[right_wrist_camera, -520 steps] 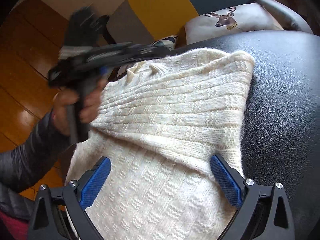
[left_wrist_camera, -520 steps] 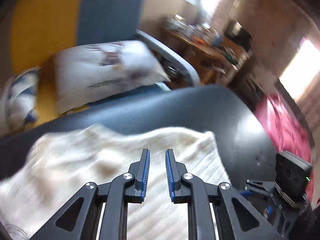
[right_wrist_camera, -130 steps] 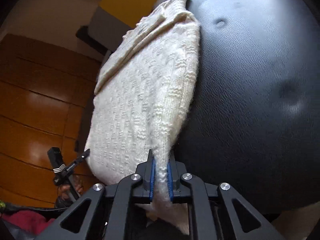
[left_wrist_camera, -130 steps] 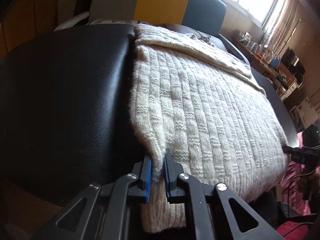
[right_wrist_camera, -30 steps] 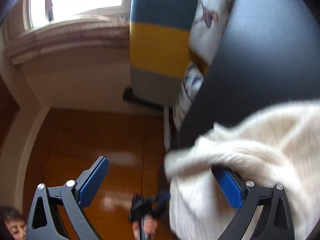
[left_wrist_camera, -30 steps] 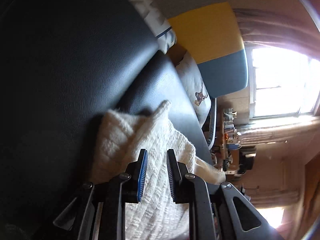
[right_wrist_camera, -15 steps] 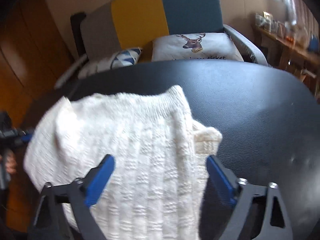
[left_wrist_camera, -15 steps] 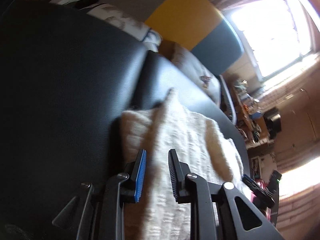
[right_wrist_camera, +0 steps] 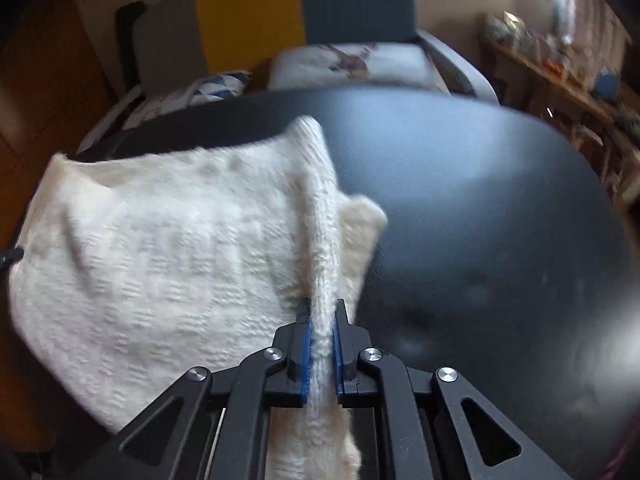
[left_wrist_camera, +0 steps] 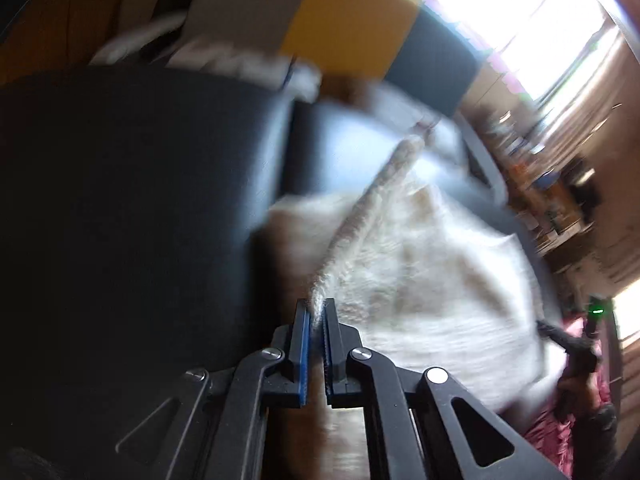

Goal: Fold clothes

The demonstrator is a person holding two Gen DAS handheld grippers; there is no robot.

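Cream knitted sweater [right_wrist_camera: 160,256] pinched at both ends. Left gripper [left_wrist_camera: 316,344]: jaws have just closed on a raised ridge of knit, which runs away from the blue pads. Right gripper [right_wrist_camera: 320,344]: jaws have just closed on a fold of the same garment, wool bulging between the pads. Rest of sweater lies bunched on the black leather cushion [right_wrist_camera: 480,208]. Beyond it, a grey, yellow and teal armchair [right_wrist_camera: 248,24] holding a deer-print pillow [right_wrist_camera: 352,64]
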